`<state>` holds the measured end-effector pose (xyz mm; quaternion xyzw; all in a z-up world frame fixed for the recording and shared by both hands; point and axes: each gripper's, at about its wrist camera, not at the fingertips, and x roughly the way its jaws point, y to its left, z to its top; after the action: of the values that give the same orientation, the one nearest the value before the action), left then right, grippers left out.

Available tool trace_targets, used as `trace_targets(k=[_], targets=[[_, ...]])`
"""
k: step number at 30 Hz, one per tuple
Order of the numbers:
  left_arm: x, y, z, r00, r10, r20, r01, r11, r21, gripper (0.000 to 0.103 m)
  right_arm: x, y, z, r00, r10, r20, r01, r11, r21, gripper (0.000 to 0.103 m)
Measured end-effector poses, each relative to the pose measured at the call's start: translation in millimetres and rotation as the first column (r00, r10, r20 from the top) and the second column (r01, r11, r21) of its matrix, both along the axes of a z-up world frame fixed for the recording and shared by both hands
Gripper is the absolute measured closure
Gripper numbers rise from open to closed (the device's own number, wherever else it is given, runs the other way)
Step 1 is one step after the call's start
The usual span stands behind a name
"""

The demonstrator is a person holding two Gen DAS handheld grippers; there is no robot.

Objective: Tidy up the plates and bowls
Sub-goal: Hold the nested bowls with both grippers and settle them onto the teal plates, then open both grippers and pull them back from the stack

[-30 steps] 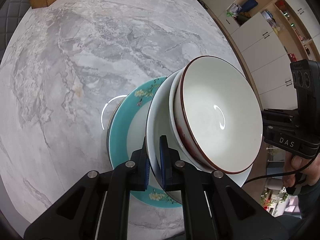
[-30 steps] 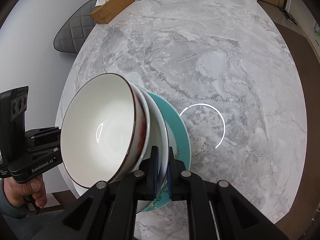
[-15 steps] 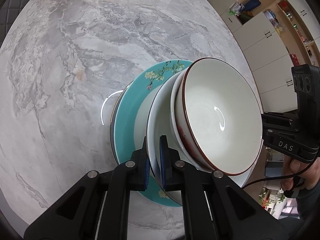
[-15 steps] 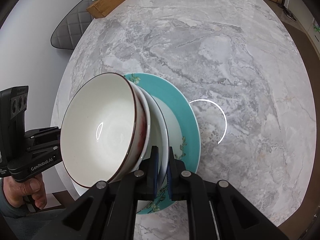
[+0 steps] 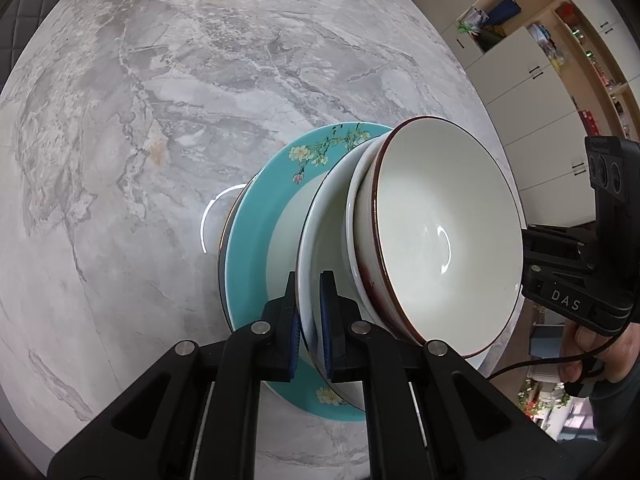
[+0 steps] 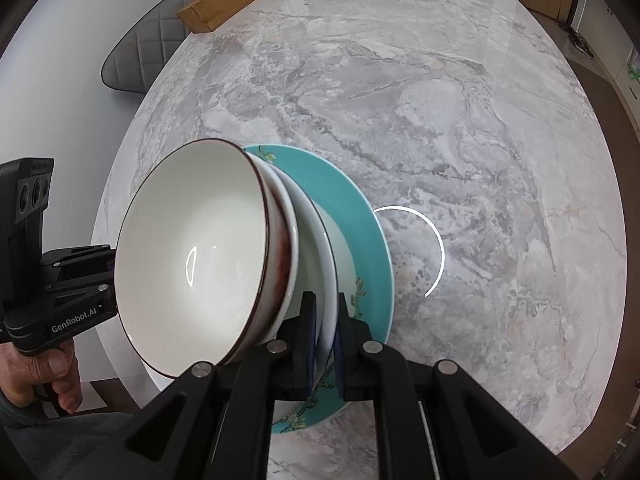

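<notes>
Left fingers: left gripper (image 5: 309, 320) has its two black fingers (image 5: 289, 316) with blue pads pinched on the near rim of the plain white shallow ceramic plate (image 5: 320, 216), one finger on each face of the rim.
Right fingers: right gripper (image 6: 323, 340) clamps the same white plate (image 6: 320, 240) at its opposite rim, blue-padded fingers (image 6: 307, 336) on both faces.
Between the fingers: white plate, carried from two sides.
Inside the plate: two nested bowls sit in it; the outer is a plain white ceramic bowl (image 5: 354, 216), and within that a white ceramic bowl with a dark red-brown rim (image 5: 436, 236), also seen from the right wrist (image 6: 192, 256).
Just beyond the fingers: round turquoise ceramic plate with a yellow blossom-branch pattern (image 5: 248, 256) lies under the held stack, its far rim showing past the white plate; whether the two touch cannot be told.
Under everything: grey-veined marble desk (image 5: 120, 120), which the turquoise plate (image 6: 372, 240) lies on.
Far from the fingers: brown wooden tissue box (image 6: 224, 0) at the desk's far edge, a grey quilted chair (image 6: 140, 60) beside it.
Off the desk: white cabinets with open shelving (image 5: 520, 60).
</notes>
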<state>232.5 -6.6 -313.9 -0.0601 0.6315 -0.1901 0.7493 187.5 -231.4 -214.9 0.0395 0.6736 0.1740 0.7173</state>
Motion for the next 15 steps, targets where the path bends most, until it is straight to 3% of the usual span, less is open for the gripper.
trace_targets(k=[9,12,13,14,15], targets=[[-5.1,12.3,4.8,0.998,0.062,-0.002,-0.062,0.997,-0.043,0.089,-4.8,1.8,7.1,0.999,0.008,0.038,-0.007,1.0,-0.024,0.089],[-9.0,19.1,10.3,0.997,0.081,0.011,-0.08,0.996,-0.029,0.075,-7.5,-1.6,13.9,0.998,0.002,0.057,0.001,0.999,-0.047,0.08],[-10.7,22.5,12.2,0.996,0.091,0.008,-0.09,0.995,-0.031,0.063,-9.2,-4.4,16.8,0.998,-0.008,0.062,0.011,0.999,-0.051,0.074],[-12.4,26.9,15.3,0.994,0.105,0.009,-0.104,0.994,-0.034,0.049,-11.6,-8.5,21.1,0.997,-0.024,0.071,0.027,0.998,-0.049,0.062],[-15.3,32.2,19.6,0.992,0.124,0.017,-0.123,0.992,-0.029,0.047,-13.7,-13.4,25.1,0.996,-0.037,0.08,0.042,0.997,-0.058,0.054]])
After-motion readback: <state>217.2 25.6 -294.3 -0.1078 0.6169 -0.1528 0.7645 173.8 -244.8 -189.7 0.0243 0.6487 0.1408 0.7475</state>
